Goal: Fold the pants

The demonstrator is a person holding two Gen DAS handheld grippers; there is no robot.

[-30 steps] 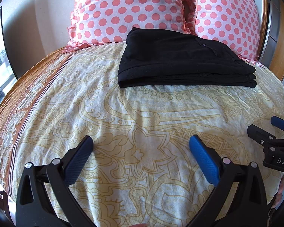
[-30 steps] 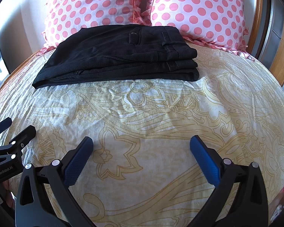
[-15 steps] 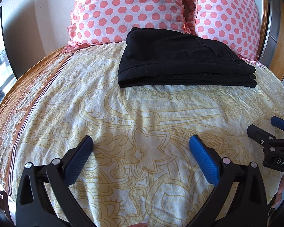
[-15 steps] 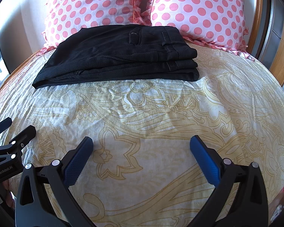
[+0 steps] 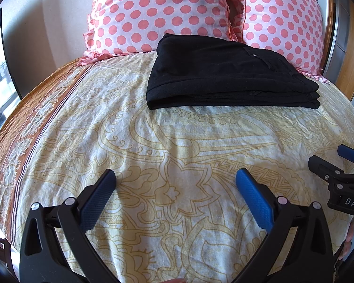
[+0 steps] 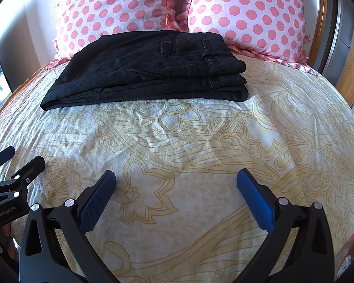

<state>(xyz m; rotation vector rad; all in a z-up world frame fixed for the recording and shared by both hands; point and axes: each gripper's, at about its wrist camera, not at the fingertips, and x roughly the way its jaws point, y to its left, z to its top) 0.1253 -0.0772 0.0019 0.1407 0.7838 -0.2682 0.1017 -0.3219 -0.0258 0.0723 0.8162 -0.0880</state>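
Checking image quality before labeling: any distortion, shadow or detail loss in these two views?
Left wrist view: fisheye bends the bedspread into a dome; the pants are near featureless black. Right wrist view: same bending, dark corners, pants seams visible, soft shadow ahead of the right gripper.

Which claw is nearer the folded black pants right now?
Neither clearly. The left claw and right claw both hang open over the yellow bedspread, well short of the folded black pants.

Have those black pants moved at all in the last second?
No. The pants lie folded in the same spot, their far edge against the polka-dot pillows, as before.
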